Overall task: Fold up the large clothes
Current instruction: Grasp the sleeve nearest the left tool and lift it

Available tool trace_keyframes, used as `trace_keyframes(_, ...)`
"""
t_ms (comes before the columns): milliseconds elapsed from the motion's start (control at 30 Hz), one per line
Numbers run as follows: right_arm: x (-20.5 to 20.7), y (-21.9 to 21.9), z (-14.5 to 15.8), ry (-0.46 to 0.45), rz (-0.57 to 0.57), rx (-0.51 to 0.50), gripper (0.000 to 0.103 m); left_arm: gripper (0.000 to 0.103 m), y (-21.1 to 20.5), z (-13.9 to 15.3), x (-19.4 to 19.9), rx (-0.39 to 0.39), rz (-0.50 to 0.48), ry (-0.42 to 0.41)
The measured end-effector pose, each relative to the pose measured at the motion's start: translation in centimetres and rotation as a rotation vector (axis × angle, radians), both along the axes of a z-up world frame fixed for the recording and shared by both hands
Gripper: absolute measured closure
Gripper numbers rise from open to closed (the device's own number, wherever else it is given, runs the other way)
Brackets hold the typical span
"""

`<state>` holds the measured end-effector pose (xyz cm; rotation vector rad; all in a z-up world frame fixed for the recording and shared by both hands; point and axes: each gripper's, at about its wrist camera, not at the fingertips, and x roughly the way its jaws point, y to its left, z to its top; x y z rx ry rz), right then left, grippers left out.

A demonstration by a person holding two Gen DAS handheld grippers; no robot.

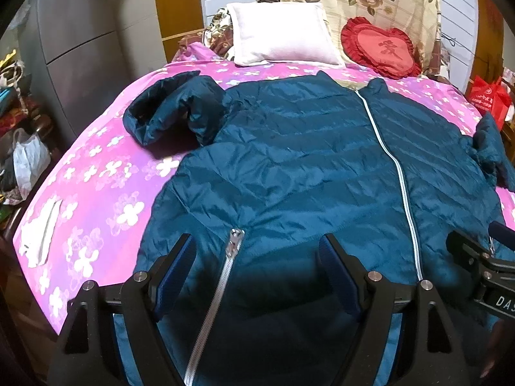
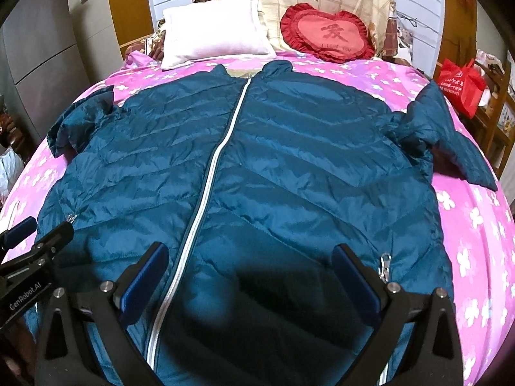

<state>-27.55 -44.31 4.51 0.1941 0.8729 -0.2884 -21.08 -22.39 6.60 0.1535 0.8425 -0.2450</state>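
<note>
Both grippers (image 1: pixel 257 251) (image 2: pixel 249 262) wide apart, angled down over teal jacket (image 2: pixel 289 160).

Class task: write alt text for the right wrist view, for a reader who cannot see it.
A teal puffer jacket lies flat, zipped, on a pink flowered bedspread, sleeves out. The open right gripper hovers over its hem; a white pillow and red heart cushion sit beyond.
</note>
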Motion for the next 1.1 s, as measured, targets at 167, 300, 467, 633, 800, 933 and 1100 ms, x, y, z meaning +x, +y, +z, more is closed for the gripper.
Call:
trace_keyframes(167, 1.2, 0.2, -0.2, 0.002, 0.01, 0.001, 0.0, 0.052, 0.3, 0.0, 1.4, -0.019, 0.015, 0.01)
trace_keyframes(300, 2.2, 0.5, -0.3, 0.002, 0.021, -0.007, 0.0, 0.052, 0.3, -0.3, 2.4, -0.025, 0.022, 0.025)
trace_keyframes(467, 3.3, 0.7, -0.7, 0.008, 0.03, -0.002, 0.0, 0.052, 0.3, -0.3, 3.6, -0.012, 0.022, 0.031)
trace_keyframes(633, 3.7, 0.9, -1.1, 0.018, 0.04, 0.009, 0.0, 0.052, 2.2, 1.3, 5.6, -0.034, 0.057, 0.003)
trace_keyframes(800, 3.5, 1.1, -1.1, 0.015, 0.058, 0.027, 0.0, 0.052, 4.5, 3.7, 9.1, -0.026, 0.119, -0.058)
trace_keyframes(933, 3.3, 1.4, -1.3, 0.017, 0.07, 0.044, 0.0, 0.052, 6.9, 5.2, 13.6, -0.026, 0.191, -0.082)
trace_keyframes(1100, 3.2, 1.7, -1.7, 0.027, 0.087, 0.048, 0.0, 0.052, 8.4, 5.0, 19.3, -0.001, 0.232, -0.044)
